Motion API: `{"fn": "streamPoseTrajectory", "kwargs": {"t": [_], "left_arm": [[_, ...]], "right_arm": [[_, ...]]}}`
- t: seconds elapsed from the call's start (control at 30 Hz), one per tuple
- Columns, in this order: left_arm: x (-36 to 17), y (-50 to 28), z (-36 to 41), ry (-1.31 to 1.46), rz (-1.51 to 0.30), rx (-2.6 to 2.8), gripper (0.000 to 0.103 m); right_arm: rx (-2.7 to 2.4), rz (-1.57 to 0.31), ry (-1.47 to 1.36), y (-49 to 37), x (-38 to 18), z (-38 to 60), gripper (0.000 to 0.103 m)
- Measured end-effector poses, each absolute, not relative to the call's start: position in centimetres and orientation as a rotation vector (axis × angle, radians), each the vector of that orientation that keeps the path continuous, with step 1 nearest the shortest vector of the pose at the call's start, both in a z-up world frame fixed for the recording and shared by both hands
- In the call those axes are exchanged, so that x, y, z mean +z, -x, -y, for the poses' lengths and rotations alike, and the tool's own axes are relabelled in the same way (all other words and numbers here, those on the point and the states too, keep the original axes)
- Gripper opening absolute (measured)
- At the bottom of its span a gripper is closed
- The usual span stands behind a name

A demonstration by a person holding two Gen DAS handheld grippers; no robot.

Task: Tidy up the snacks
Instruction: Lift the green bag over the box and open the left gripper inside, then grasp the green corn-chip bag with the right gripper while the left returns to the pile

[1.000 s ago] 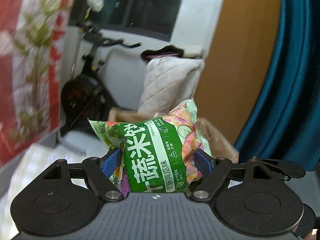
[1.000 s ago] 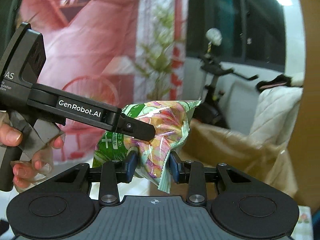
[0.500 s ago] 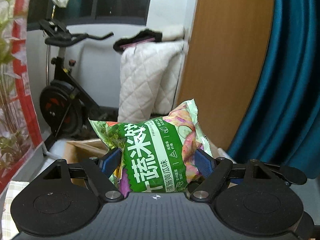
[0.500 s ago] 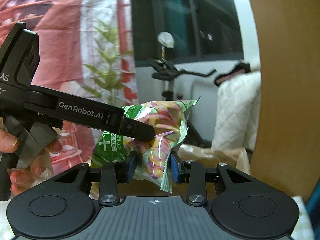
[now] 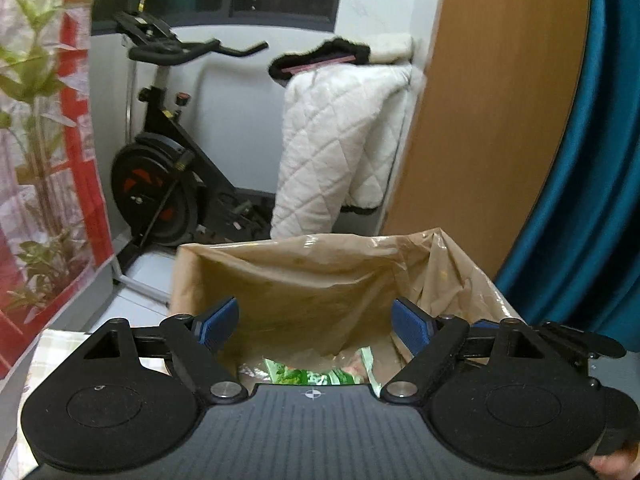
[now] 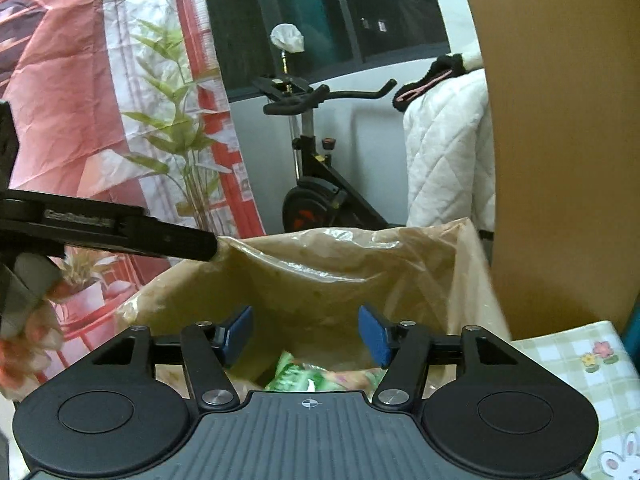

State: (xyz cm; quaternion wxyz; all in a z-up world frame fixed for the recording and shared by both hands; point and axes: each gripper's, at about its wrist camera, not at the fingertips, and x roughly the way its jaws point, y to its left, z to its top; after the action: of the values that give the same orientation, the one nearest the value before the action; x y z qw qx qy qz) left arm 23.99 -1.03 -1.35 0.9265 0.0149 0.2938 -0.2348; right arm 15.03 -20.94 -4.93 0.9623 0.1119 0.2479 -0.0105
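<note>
A green snack packet (image 5: 316, 376) lies loose down inside a brown bag-lined box (image 5: 300, 280), free of both grippers. My left gripper (image 5: 314, 312) hangs over the bag's mouth, wide open with nothing between its blue pads. My right gripper (image 6: 306, 326) is also above the bag (image 6: 320, 264); its jaws are opening and hold nothing, and the packet (image 6: 304, 376) shows below them. In the right wrist view one finger of the left gripper (image 6: 160, 236) reaches in from the left to the bag's rim, with a person's hand (image 6: 24, 340) behind it.
An exercise bike (image 5: 160, 184) and a white quilted blanket (image 5: 340, 140) stand behind the bag. A wooden panel (image 5: 500, 120) and a teal curtain (image 5: 592, 160) rise to the right. A checked tablecloth (image 6: 572, 360) lies right of the bag, a red plant-print sheet (image 6: 100, 100) hangs left.
Both grippers held the green packet before; both have let go and it has dropped into the bag. Both grippers swung over the bag's mouth.
</note>
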Motion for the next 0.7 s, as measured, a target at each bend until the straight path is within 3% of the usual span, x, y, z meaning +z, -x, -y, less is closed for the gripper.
{"fn": "streamPoseTrajectory", "kwargs": {"t": [0.23,0.7], "left_arm": [[0.2,-17.8,-2.3,-0.036,-0.503,-0.377,0.086],[-5.3,-8.3,-7.2,0.093,-0.501,-0.244,0.088]], "right_arm": [[0.006,-0.469,-0.17,-9.8,-3.0,19.1,0.084],[0.109,-0.584,-0.085,-3.1,-7.8,12.3,0.095]]}}
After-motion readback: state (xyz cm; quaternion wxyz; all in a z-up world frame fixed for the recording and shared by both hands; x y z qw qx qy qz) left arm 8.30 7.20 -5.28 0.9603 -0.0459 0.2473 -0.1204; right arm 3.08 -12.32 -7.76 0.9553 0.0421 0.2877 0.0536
